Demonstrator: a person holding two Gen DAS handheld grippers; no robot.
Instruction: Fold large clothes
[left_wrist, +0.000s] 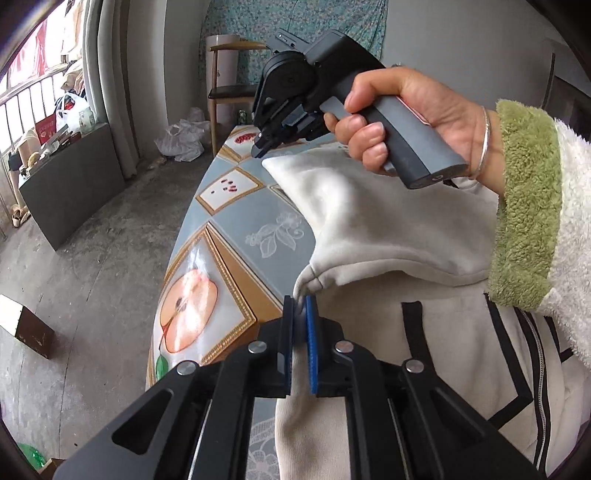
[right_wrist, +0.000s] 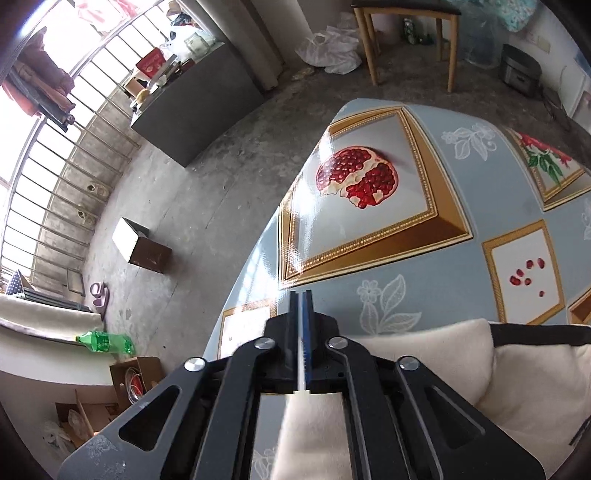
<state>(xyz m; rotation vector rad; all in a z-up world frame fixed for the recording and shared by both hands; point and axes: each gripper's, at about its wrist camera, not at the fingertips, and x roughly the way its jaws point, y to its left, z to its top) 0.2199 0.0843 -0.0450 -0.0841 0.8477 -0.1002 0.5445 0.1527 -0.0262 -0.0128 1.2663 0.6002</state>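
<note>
Left wrist view is showing me the cream fleece jacket (left_wrist: 388, 229), spread over the table (left_wrist: 236, 266) and filling the frame from about four o'clock up to one o'clock. One lobe of it, a sleeve or a folded side, is reaching out toward eleven o'clock. Black trim and a zip are running down its body at four o'clock. I am judging it soft, thick and light for its bulk: it is sagging and rounding at every fold, so it will drape rather than hold a crease, and the plush face should grip well between the pads. The glossy printed cloth under it looks slick, so the jacket may slide when dragged.

My left gripper (left_wrist: 300, 301) is pinching the bunched hem corner at six o'clock, jaws nearly together with a thin wad of fabric between the blue pads. In the same view, at twelve o'clock, a hand (left_wrist: 402, 122) in a green-cuffed fluffy sleeve (left_wrist: 532, 206) is holding the right gripper (left_wrist: 260, 146), its tip meeting the far end of the cream lobe.

In the right wrist view the right gripper (right_wrist: 301, 295) is showing jaws pressed shut, with a thin edge of cream fabric (right_wrist: 424, 354) caught between the fingers and running back beneath the body. The rest is lying at four o'clock.

I would be taking hold at hems, cuffs and seams, where the doubled layers are firmest.
</note>
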